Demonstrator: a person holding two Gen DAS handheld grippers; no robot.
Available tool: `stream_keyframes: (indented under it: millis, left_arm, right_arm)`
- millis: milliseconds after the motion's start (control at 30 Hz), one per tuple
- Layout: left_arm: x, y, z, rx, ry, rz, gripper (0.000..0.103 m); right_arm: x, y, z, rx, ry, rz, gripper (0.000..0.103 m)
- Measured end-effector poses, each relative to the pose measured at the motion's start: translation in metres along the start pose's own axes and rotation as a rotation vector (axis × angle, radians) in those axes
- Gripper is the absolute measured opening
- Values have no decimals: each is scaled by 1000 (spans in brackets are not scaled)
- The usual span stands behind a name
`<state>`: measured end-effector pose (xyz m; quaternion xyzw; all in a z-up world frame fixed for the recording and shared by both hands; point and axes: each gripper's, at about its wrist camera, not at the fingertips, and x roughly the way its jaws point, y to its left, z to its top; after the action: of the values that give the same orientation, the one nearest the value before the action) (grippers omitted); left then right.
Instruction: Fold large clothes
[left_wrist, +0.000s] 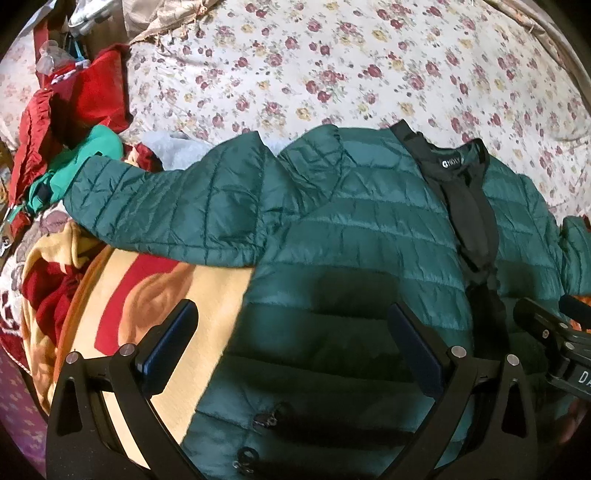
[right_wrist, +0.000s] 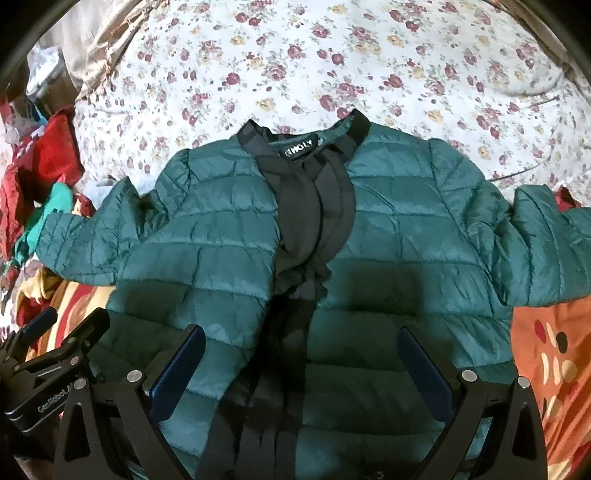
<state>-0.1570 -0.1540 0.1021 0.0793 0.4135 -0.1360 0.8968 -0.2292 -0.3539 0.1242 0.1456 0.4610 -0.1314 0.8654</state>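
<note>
**Both grippers hovering wide over the spread jacket**

Blue pads of my left gripper (left_wrist: 291, 347) and right gripper (right_wrist: 301, 369) are gaping, holding nothing. I'm hanging them above the green quilted jacket (right_wrist: 388, 229), lying front-up with sleeves spread on the floral bedsheet (right_wrist: 314, 62). Folding seems unstarted; next I'm judging the left sleeve (left_wrist: 166, 210) needs pinching and carrying inward, away from the clothes pile (left_wrist: 62, 110).

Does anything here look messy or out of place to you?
The green quilted jacket lies spread flat, but its black front trim is bunched and twisted down the middle. To the left, a heap of red and teal clothes sits jumbled. Both grippers hover open above it, holding nothing.
</note>
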Motion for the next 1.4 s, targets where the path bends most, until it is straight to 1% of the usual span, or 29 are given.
stream_keyframes:
  millis: [167,367,800,1167,1400]
  left_arm:
    - [0,7,10,-5,-14,14,102]
    - [4,14,20,-9,-21,35,102]
    - [19,30,37,-35,-18,65,102]
    - [37,47,43,-57,-7,80,102]
    - [51,73,47,-77,4,122,102]
  right_arm:
    - [1,4,8,2,-12,14,103]
    - [7,7,15,7,-6,25,103]
    - [24,12,34,40,-6,49,103]
    - [46,16,36,34,29,53,103]
    - [53,23,35,9,48,61,103]
